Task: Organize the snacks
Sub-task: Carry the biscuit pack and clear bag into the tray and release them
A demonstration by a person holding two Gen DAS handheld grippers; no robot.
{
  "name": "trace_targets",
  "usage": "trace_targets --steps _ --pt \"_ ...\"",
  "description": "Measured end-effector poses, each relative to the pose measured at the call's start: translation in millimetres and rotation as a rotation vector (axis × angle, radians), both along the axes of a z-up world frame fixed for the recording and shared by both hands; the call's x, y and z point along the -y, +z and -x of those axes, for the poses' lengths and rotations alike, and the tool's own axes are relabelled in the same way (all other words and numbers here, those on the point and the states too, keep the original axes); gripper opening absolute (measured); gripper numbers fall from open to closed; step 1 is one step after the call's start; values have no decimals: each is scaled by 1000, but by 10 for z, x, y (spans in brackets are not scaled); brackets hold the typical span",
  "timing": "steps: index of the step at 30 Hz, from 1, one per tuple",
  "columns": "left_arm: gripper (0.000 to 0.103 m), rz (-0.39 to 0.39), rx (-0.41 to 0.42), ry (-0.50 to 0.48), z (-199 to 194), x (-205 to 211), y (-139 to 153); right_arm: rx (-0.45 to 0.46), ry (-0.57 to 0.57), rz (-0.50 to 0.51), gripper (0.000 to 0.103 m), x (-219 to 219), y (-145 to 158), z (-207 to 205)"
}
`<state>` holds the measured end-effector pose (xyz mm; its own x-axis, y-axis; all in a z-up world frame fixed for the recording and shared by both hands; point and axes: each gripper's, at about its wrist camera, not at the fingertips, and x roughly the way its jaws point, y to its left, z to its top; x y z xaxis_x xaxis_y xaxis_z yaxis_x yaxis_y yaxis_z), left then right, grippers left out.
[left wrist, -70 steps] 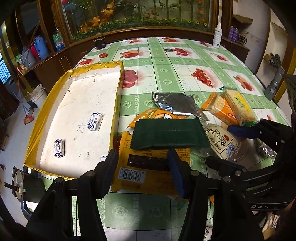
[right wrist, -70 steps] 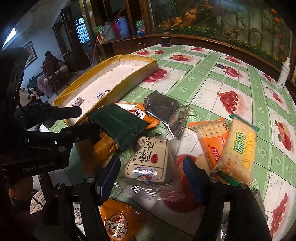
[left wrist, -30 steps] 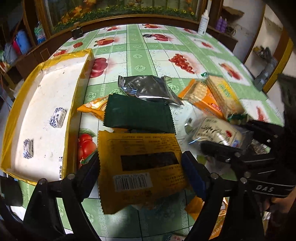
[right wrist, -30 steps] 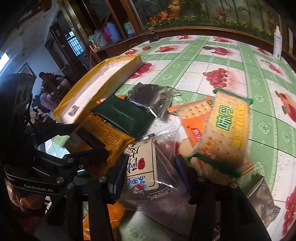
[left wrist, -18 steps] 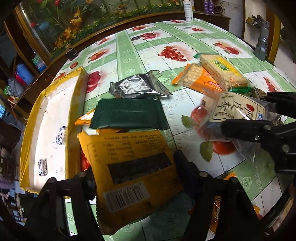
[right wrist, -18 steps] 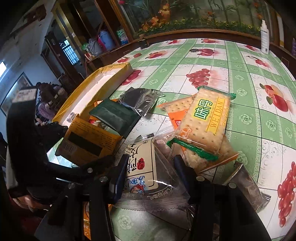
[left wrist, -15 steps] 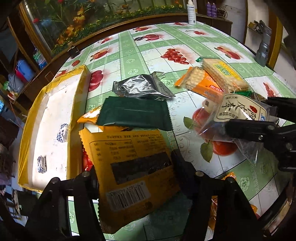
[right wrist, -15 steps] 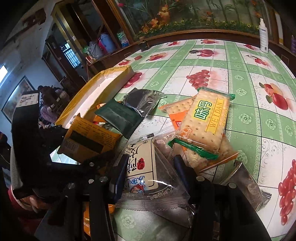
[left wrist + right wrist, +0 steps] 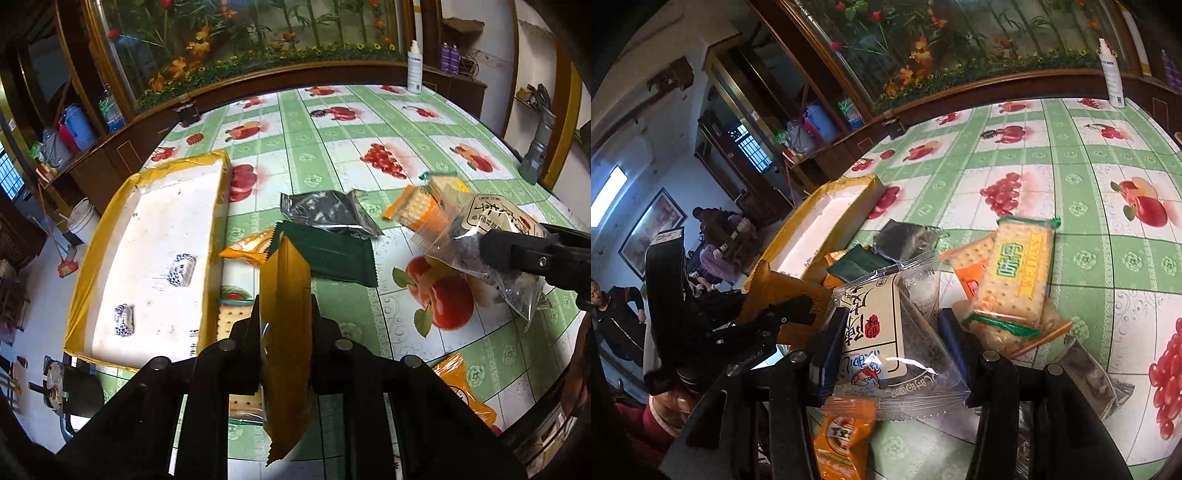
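Left wrist view: my left gripper (image 9: 284,314) has just been closing and now pinches the yellow snack packet (image 9: 284,295) on edge between its jaws, lifted just beside the yellow-rimmed tray (image 9: 155,236), with the dark green packet (image 9: 328,254) lying beyond it on the tablecloth (image 9: 332,147). Right wrist view: my right gripper (image 9: 892,339), narrowed, grips the clear seaweed bag (image 9: 886,332), raised on the far side of that tray (image 9: 827,221), next to the cracker packs (image 9: 1015,273).
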<state>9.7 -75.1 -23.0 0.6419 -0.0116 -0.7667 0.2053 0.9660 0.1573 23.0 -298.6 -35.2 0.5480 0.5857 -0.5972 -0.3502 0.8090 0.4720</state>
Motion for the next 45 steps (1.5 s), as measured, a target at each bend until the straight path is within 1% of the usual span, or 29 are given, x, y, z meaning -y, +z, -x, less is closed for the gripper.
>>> trace_targets --steps 7,14,20,24,27,31,35,36,40,43,45 --pt "16 -1 64 29 36 -101 162 30 15 -28 50 -127 110 -72" --pt "16 1 89 62 11 -233 223 53 34 -39 50 -266 207 -161" --pt "16 2 100 118 -91 -465 228 55 67 -60 50 -470 244 -330" --pt "16 16 92 188 -216 -765 195 63 108 -67 50 -764 271 -526" --pt "16 40 73 257 -326 -1051 147 79 153 -57 50 -1055 325 -681" --pt "16 75 41 320 -485 -1352 55 83 199 -51 50 -1430 342 -928" --pt "16 104 12 351 -696 -1523 -29 43 215 -25 50 -1802 217 -1264" --pt "16 108 7 358 -750 -1548 -48 34 218 -5 50 -1906 171 -1351" --pt "16 106 -23 376 -952 -1608 -161 -21 211 38 50 -2213 -69 -1720" --pt "16 107 -49 388 -1056 -1640 -261 -63 206 64 50 -2347 -229 -1920" --pt "16 87 -40 391 -1065 -1622 -280 -74 205 90 50 -2423 -318 -1997"
